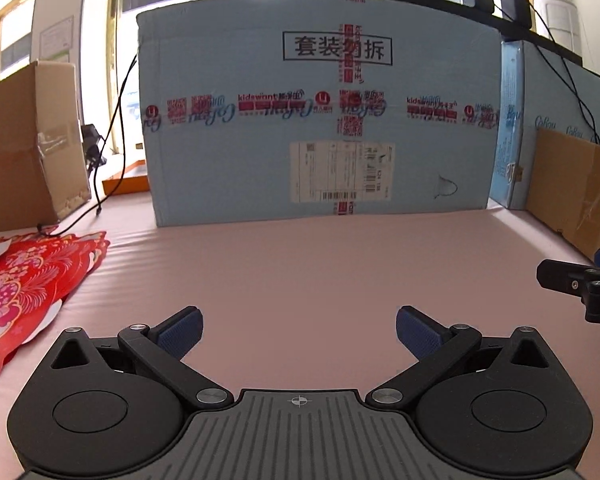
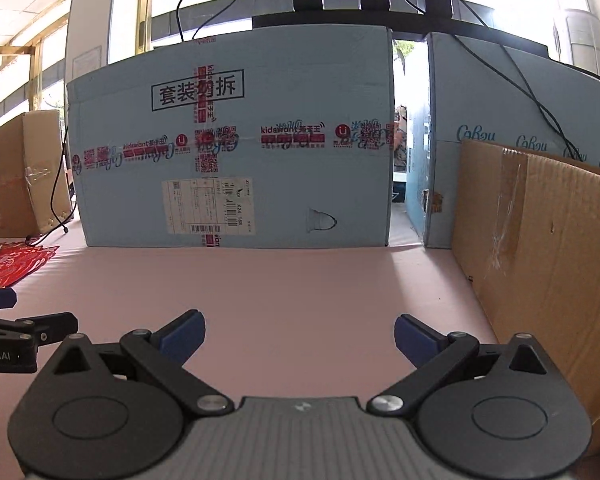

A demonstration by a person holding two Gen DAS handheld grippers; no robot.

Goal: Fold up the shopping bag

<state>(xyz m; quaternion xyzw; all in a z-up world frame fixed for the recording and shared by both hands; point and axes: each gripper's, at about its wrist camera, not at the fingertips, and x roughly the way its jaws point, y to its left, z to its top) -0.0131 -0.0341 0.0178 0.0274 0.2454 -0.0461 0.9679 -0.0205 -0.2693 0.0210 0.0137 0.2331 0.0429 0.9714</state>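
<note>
While both pairs of jaws stand wide apart with nothing between them, the fold looks not yet begun; judged step: approach, before any grasp.

Far left of the left wrist view, the red floral-printed flat shopping bag (image 1: 24, 292) lies on the pink-covered counter (image 1: 300, 272), well apart from the left gripper (image 1: 299, 330) and off to its left. Only its right part shows; the rest runs out of frame. Whether it is already partly folded, cannot tell. In the right wrist view the same bag (image 2: 14, 264) shows small at the left edge.

Next move, as a judgement: the left gripper swings left and down to a bag edge, jaws closing on the thin sheet; the right gripper (image 2: 299, 336) must cross the bare counter to reach the other edge. Thin flat material flush on the cloth is likely hard to pinch.

Brown cardboard box (image 1: 24, 140) behind the bag, a thin black cable (image 1: 114, 120) trailing beside it.

Centre: large light-blue carton (image 1: 320, 120), boxed print "套装勿拆", red tape reading "kidswant", white shipping label (image 1: 342, 172) with barcode, text too small.

Right: second light-blue carton (image 2: 520, 132) with script logo, roughly "CoRou", not sure. Brown corrugated cardboard panel (image 2: 548, 248) beside the right gripper. Left gripper body reads "obot.AI", cut off.
</note>
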